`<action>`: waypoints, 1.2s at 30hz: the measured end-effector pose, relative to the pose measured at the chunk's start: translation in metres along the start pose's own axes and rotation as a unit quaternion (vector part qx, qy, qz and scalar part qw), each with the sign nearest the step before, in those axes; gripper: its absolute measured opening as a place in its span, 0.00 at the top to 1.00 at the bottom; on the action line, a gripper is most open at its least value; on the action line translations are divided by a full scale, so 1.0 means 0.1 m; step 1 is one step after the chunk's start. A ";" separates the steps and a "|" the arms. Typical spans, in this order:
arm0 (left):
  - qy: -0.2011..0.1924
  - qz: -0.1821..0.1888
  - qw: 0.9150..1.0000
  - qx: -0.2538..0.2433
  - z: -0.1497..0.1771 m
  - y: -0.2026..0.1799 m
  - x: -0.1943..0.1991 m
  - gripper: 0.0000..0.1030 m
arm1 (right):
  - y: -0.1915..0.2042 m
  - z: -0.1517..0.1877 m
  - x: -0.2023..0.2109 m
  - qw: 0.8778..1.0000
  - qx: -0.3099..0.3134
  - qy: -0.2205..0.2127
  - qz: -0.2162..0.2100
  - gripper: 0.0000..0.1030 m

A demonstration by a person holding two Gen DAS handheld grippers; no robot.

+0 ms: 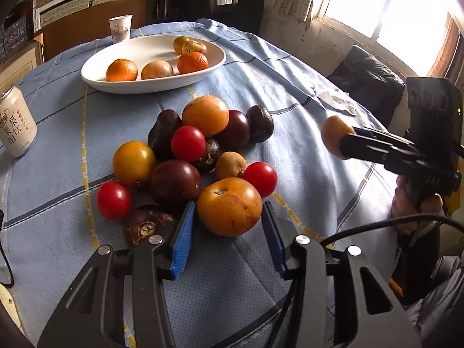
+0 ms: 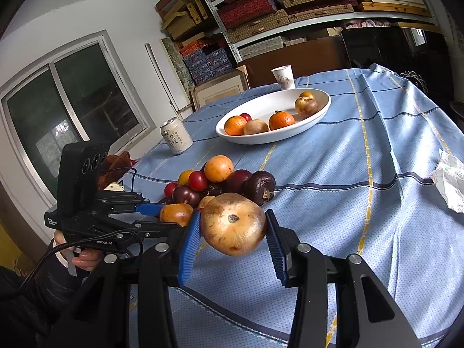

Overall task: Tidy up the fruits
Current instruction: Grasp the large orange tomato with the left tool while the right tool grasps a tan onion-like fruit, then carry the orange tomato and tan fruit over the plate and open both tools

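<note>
- Left wrist view: your left gripper (image 1: 229, 214) gapes around an orange fruit (image 1: 229, 206), dark fruit (image 1: 143, 226) crowding beside.
- Your right gripper (image 2: 233, 226) clamps a brownish fruit (image 2: 233, 224); drink can (image 2: 176, 135) and paper cup (image 2: 283, 77) flank the white dish (image 2: 290, 137).

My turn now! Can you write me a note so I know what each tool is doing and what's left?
Right tool: shut on a tan speckled fruit, lifted above the table.
Left tool: open, fingers either side of the big orange fruit at the near edge of the pile; not gripped yet.
Done: several fruits already lie in the white dish.
Left: carry the held fruit to the dish, then move the rest of the pile across.
</note>
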State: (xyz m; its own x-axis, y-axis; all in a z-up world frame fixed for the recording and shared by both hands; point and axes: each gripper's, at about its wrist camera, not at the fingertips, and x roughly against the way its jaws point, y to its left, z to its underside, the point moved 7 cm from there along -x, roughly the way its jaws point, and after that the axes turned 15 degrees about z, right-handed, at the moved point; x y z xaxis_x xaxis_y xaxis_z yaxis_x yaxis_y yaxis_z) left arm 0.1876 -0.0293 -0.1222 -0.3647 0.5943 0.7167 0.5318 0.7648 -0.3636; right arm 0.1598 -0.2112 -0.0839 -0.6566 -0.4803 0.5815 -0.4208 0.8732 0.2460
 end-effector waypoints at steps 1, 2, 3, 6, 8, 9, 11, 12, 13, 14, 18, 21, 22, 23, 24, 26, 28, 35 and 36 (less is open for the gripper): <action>0.001 0.002 1.000 0.001 -0.01 0.00 -0.01 0.57 | 0.00 0.00 0.00 1.000 0.000 0.000 0.000 0.56; 0.003 0.003 1.000 0.002 -0.01 0.00 -0.03 0.57 | 0.00 0.00 0.00 1.000 0.000 0.000 0.000 0.56; 0.003 0.004 1.000 0.004 -0.02 0.00 -0.03 0.57 | 0.00 0.00 0.00 1.000 0.000 0.000 0.000 0.56; 0.001 0.005 1.000 0.007 -0.03 0.01 -0.04 0.57 | 0.00 0.00 0.00 1.000 0.001 0.001 0.000 0.56; -0.002 0.006 1.000 0.010 -0.03 0.01 -0.03 0.57 | 0.00 0.00 -0.01 1.000 0.002 0.002 0.002 0.56; -0.004 0.007 1.000 0.012 -0.03 0.01 -0.02 0.57 | 0.00 0.00 -0.01 1.000 0.002 0.002 0.002 0.56; -0.006 0.007 1.000 0.014 -0.02 0.01 -0.01 0.58 | -0.01 0.00 -0.01 1.000 0.002 0.002 0.003 0.56; -0.009 0.007 1.000 0.015 -0.02 0.01 -0.01 0.58 | -0.01 0.00 -0.01 1.000 0.002 0.002 0.003 0.56; -0.011 0.006 1.000 0.016 -0.02 0.01 0.00 0.58 | -0.01 0.00 -0.01 1.000 0.002 0.002 0.004 0.56; -0.013 0.005 1.000 0.017 -0.02 0.01 0.02 0.58 | -0.01 0.00 -0.02 1.000 0.002 0.003 0.005 0.56; -0.031 0.009 0.999 0.023 0.00 0.01 0.13 0.58 | 0.00 0.01 -0.04 1.000 0.006 0.008 0.012 0.56; -0.043 0.023 0.998 0.029 -0.02 -0.01 0.24 0.58 | 0.02 0.03 -0.09 0.999 0.018 0.021 0.028 0.56; -0.047 0.029 0.998 0.030 -0.04 -0.01 0.30 0.58 | 0.03 0.04 -0.12 0.999 0.022 0.029 0.034 0.56; -0.051 0.032 0.998 0.030 -0.06 -0.01 0.35 0.58 | 0.04 0.05 -0.17 0.998 0.027 0.044 0.039 0.56; -0.057 0.033 0.997 0.029 -0.08 -0.01 0.42 0.58 | 0.05 0.04 -0.20 0.997 0.029 0.054 0.042 0.57; -0.065 0.035 0.997 0.031 -0.15 0.03 0.53 0.58 | 0.08 -0.01 -0.22 0.997 0.027 0.066 0.035 0.57; -0.071 0.032 0.996 0.031 -0.22 0.07 0.64 0.58 | 0.11 -0.17 -0.21 0.997 0.015 0.070 0.019 0.57; -0.106 -0.014 0.993 0.041 -0.71 0.40 0.88 0.58 | 0.01 -0.90 -0.42 0.998 -0.047 0.033 0.034 0.56; -0.112 -0.019 0.992 0.045 -0.79 0.45 0.89 0.58 | -0.02 -1.00 -0.50 0.997 -0.050 0.029 0.044 0.56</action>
State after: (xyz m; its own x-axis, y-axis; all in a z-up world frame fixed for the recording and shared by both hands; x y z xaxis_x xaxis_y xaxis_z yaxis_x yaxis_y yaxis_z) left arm 0.2396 0.0382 -0.0275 -0.5497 0.5979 0.5834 0.4484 0.8004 -0.3978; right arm 0.2559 -0.1810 -0.0363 -0.6498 -0.3985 0.6472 -0.2964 0.9170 0.2670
